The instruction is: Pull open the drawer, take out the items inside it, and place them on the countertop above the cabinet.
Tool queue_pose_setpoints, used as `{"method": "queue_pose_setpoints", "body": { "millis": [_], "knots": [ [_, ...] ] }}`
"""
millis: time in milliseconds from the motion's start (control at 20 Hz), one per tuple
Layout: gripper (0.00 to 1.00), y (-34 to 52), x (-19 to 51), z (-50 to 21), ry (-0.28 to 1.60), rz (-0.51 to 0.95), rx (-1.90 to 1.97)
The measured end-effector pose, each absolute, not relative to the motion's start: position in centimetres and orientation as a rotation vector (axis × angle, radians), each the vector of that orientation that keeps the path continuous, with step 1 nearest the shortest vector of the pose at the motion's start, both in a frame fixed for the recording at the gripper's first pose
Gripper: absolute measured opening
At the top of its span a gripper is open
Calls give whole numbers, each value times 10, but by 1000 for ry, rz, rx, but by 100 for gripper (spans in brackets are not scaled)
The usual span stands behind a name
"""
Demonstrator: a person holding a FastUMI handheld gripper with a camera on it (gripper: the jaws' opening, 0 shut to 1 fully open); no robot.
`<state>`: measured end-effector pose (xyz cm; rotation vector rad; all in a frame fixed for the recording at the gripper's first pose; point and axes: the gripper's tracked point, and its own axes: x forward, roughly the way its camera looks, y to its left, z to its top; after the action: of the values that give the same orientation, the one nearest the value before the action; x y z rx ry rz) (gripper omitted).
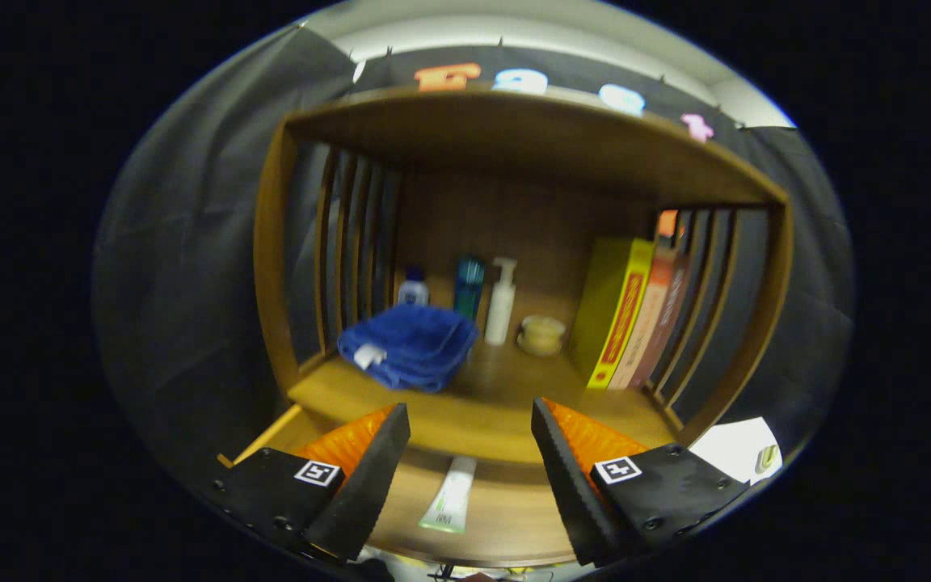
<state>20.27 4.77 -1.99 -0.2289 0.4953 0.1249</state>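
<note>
The drawer [506, 517] is pulled open below the countertop [465, 412], and in it a green-and-white tube [450, 505] lies between your fingers, its print too blurred to read. Your gripper [469, 432] is spread wide, holding and touching nothing. On the countertop, at twelve o'clock from the fingers, a blue towel [410, 346] with a white tag sits before three bottles [501, 301], and books [623, 323] with unreadable spines stand at one o'clock.
</note>
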Motion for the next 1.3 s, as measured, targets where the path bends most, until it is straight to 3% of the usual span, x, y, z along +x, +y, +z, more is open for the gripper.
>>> {"method": "queue_pose_setpoints", "body": {
  "millis": [250,600,1000,1250,1300],
  "knots": [
    [99,36,209,-129,901,64,-158],
    [98,27,210,-199,1153,14,-151],
    [90,29,191,-216,1331,6,-92],
    [86,31,200,-189,1293,9,-85],
    [77,32,200,-179,1286,14,-84]
  ]
}}
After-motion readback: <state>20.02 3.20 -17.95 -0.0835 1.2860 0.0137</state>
